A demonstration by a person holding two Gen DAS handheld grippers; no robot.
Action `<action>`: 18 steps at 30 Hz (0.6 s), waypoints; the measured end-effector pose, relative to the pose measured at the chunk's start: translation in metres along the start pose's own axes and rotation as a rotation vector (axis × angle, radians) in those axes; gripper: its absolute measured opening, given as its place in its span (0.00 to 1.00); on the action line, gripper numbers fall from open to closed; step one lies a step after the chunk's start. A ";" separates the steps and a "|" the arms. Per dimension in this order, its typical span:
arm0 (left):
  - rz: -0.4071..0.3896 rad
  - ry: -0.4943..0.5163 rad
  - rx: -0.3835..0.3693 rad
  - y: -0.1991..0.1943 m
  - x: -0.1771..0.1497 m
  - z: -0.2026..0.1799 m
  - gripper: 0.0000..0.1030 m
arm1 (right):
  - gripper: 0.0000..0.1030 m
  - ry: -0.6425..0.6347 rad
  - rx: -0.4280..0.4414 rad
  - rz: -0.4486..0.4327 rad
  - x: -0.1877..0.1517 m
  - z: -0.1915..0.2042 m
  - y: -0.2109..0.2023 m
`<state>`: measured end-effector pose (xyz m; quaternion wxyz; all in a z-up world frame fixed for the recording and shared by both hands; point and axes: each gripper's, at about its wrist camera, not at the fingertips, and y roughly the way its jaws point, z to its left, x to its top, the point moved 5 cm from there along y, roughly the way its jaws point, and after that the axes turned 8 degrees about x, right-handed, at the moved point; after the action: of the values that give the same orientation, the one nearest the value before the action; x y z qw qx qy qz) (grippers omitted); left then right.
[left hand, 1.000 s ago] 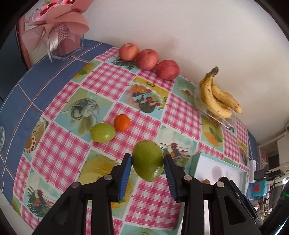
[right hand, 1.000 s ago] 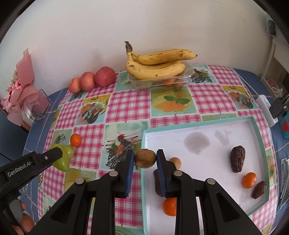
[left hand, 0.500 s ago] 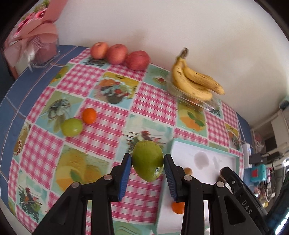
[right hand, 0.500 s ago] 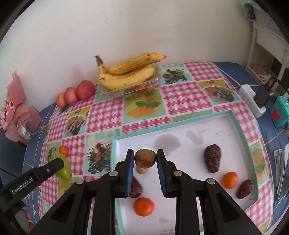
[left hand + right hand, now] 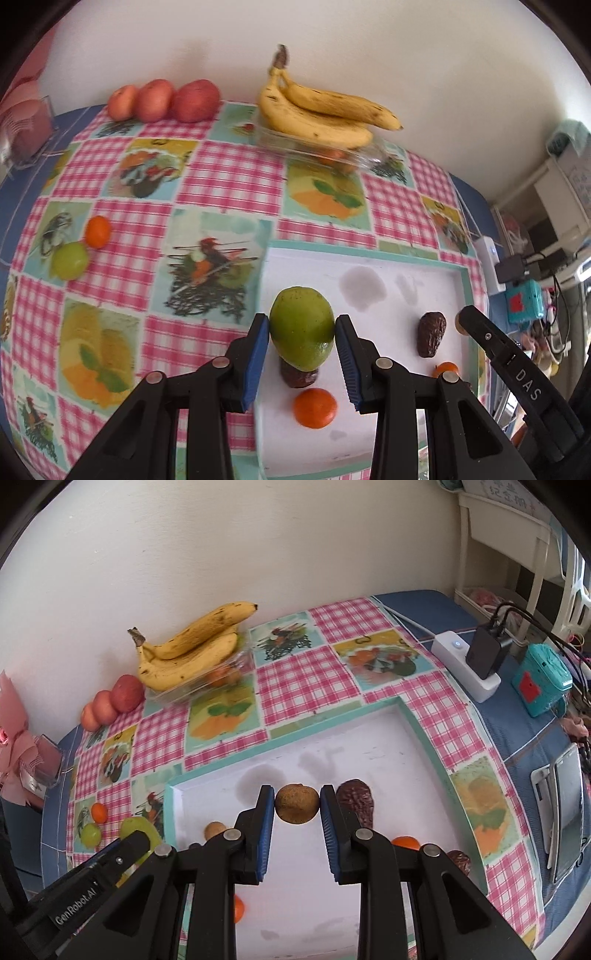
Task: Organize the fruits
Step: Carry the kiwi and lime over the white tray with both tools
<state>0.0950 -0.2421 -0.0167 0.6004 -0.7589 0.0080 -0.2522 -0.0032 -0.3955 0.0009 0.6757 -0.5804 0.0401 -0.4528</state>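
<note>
My left gripper (image 5: pixel 301 330) is shut on a green mango (image 5: pixel 302 328), held above the left part of the white tray (image 5: pixel 369 258). In the right wrist view my right gripper (image 5: pixel 297 805) is shut on a small round brown fruit (image 5: pixel 297 804) over the middle of the same tray (image 5: pixel 406 716). On the tray lie dark brown fruits (image 5: pixel 430 333) (image 5: pixel 357 800), tangerines (image 5: pixel 315 407) (image 5: pixel 405 842) and a small tan fruit (image 5: pixel 215 829). A green lime (image 5: pixel 70 259) and a tangerine (image 5: pixel 97 231) sit on the tablecloth at left.
Bananas (image 5: pixel 317 110) lie on a clear box against the wall, with three red apples (image 5: pixel 162 99) to their left. A pink gift box (image 5: pixel 26 760) stands far left. A power strip (image 5: pixel 469 664), a teal device (image 5: pixel 543 679) and a phone (image 5: pixel 565 805) lie right of the tray.
Both grippers have moved right over the tray, each still holding its fruit. The lime and tangerine on the cloth now lie further left in the left wrist view.
</note>
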 end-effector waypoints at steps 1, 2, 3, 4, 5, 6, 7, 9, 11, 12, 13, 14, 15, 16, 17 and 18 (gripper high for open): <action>-0.004 0.006 0.002 0.002 0.000 -0.003 0.38 | 0.26 0.002 0.001 0.004 0.000 -0.002 0.001; -0.015 0.012 0.010 0.006 0.002 -0.005 0.38 | 0.26 0.002 0.002 0.008 -0.001 -0.003 0.003; -0.029 0.023 0.019 0.008 0.003 -0.007 0.38 | 0.26 0.004 0.003 0.013 -0.001 -0.004 0.005; -0.045 0.040 0.031 0.011 0.004 -0.010 0.38 | 0.26 0.005 0.005 0.022 -0.003 -0.005 0.009; -0.061 0.064 0.044 0.015 0.006 -0.013 0.38 | 0.26 0.006 0.010 0.035 -0.005 -0.006 0.015; -0.065 0.071 0.048 0.019 0.007 -0.015 0.38 | 0.26 0.007 0.012 0.050 -0.007 -0.007 0.021; -0.068 0.072 0.047 0.023 0.008 -0.016 0.38 | 0.26 0.009 0.010 0.062 -0.009 -0.008 0.026; -0.069 0.063 0.048 0.032 0.010 -0.015 0.38 | 0.26 0.010 0.008 0.086 -0.014 -0.010 0.036; -0.077 0.069 0.065 0.040 0.013 -0.013 0.38 | 0.26 0.002 0.001 0.101 -0.017 -0.011 0.044; -0.078 0.074 0.071 0.043 0.014 -0.013 0.38 | 0.26 -0.002 -0.002 0.106 -0.017 -0.011 0.046; -0.078 0.078 0.075 0.046 0.015 -0.013 0.38 | 0.26 -0.006 -0.007 0.113 -0.019 -0.012 0.050; -0.078 0.079 0.074 0.049 0.016 -0.012 0.38 | 0.26 -0.007 -0.009 0.118 -0.020 -0.012 0.053; -0.081 0.081 0.075 0.051 0.016 -0.012 0.38 | 0.26 -0.008 -0.013 0.125 -0.021 -0.013 0.057; -0.084 0.083 0.073 0.053 0.017 -0.012 0.38 | 0.26 -0.009 -0.016 0.130 -0.021 -0.014 0.060; -0.084 0.087 0.075 0.055 0.017 -0.013 0.38 | 0.26 -0.011 -0.019 0.133 -0.022 -0.015 0.062; -0.083 0.091 0.076 0.057 0.016 -0.013 0.38 | 0.26 -0.014 -0.022 0.139 -0.023 -0.016 0.065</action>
<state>0.1205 -0.2754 -0.0606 0.6169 -0.7228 -0.0060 -0.3114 0.0111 -0.3980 -0.0684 0.6993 -0.5866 0.0803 -0.4004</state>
